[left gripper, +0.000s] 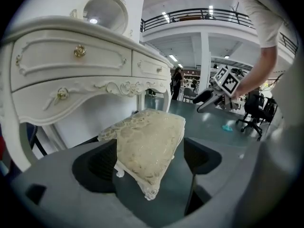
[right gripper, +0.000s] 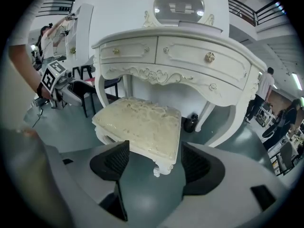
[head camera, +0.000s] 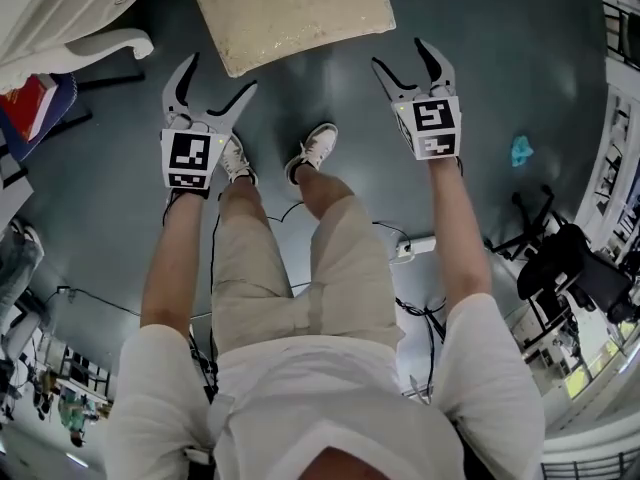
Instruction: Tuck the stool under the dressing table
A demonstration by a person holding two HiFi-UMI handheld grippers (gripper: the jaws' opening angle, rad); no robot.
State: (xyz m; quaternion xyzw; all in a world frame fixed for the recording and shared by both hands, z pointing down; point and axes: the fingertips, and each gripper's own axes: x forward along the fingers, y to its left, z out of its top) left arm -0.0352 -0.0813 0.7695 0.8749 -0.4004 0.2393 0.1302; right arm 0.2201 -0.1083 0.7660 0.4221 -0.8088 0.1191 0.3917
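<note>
The stool [head camera: 290,13], with a cream brocade cushion and white carved legs, stands on the dark floor in front of the white dressing table [head camera: 60,18]. In the head view my left gripper [head camera: 218,76] is open just short of the stool's near left corner. My right gripper [head camera: 402,56] is open beside its near right corner. Neither touches the stool. In the left gripper view the stool [left gripper: 149,146] shows beyond the wide-apart jaws, with the table's drawers [left gripper: 71,61] behind. In the right gripper view the stool [right gripper: 140,127] sits ahead of the open jaws, below the table [right gripper: 180,51].
The person's white shoes [head camera: 315,148] stand just behind the stool. A turquoise scrap [head camera: 521,150] lies on the floor at the right. Black office chairs [head camera: 565,258] and a power strip with cables [head camera: 415,248] are behind on the right, and a red object [head camera: 30,103] on the left.
</note>
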